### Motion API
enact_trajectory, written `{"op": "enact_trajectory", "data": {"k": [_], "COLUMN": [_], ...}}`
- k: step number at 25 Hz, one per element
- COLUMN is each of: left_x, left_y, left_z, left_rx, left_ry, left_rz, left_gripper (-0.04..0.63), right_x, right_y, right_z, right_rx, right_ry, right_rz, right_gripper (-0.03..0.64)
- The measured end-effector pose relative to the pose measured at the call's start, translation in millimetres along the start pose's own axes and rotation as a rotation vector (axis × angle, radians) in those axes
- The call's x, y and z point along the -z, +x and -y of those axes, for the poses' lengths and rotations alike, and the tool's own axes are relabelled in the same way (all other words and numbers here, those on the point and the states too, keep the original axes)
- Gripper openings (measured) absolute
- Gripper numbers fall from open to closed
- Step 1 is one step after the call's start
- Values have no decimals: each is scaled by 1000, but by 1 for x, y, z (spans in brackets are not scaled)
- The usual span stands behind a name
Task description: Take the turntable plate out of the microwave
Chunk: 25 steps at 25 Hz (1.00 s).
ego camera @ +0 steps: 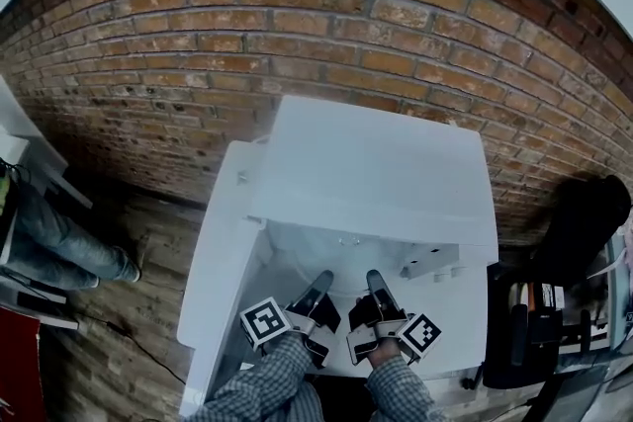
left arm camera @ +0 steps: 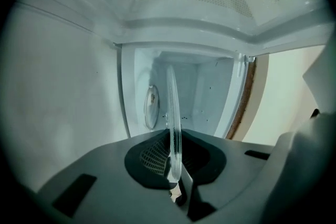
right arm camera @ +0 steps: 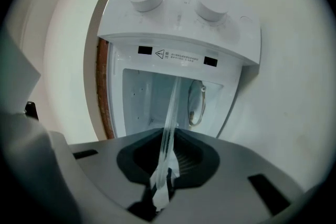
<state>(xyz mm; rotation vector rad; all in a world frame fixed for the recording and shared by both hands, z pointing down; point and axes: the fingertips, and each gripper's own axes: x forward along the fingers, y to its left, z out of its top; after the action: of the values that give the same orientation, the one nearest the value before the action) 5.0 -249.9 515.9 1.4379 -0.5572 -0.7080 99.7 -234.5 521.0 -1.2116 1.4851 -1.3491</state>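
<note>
The turntable plate is clear glass and shows edge-on in both gripper views. My left gripper is shut on its rim, with the white microwave cavity straight ahead. From the other side, my right gripper is also shut on the plate. From the head view, both grippers sit side by side at the microwave's mouth, left gripper and right gripper. The glass itself is hard to make out there.
The white microwave stands against a brick wall, its door swung open to the left. Its control panel carries two knobs. A person's leg is at the left; dark equipment sits at the right.
</note>
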Motion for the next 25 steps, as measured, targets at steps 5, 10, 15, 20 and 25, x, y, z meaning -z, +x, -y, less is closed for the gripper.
{"op": "enact_trajectory", "data": {"k": [5, 10, 15, 20, 25], "left_x": [18, 44, 83, 127, 164], "left_y": [-21, -52, -80, -114, -140], "left_z": [10, 20, 28, 34, 40], "left_rx": [17, 28, 49, 59, 79], "left_ry": [21, 35, 56, 61, 76], "left_rz": [20, 66, 86, 97, 110], "left_gripper": [34, 35, 34, 35, 35], "right_x": [11, 19, 21, 26, 26], "right_y": [-24, -58, -105, -158, -204], "right_z": [-6, -14, -20, -27, -29], "right_rx": [-34, -65, -93, -110, -119], "right_ry": [30, 15, 24, 8, -17], "right_rz": [-20, -66, -81, -94, -100], "right_gripper": [46, 46, 46, 46, 48]}}
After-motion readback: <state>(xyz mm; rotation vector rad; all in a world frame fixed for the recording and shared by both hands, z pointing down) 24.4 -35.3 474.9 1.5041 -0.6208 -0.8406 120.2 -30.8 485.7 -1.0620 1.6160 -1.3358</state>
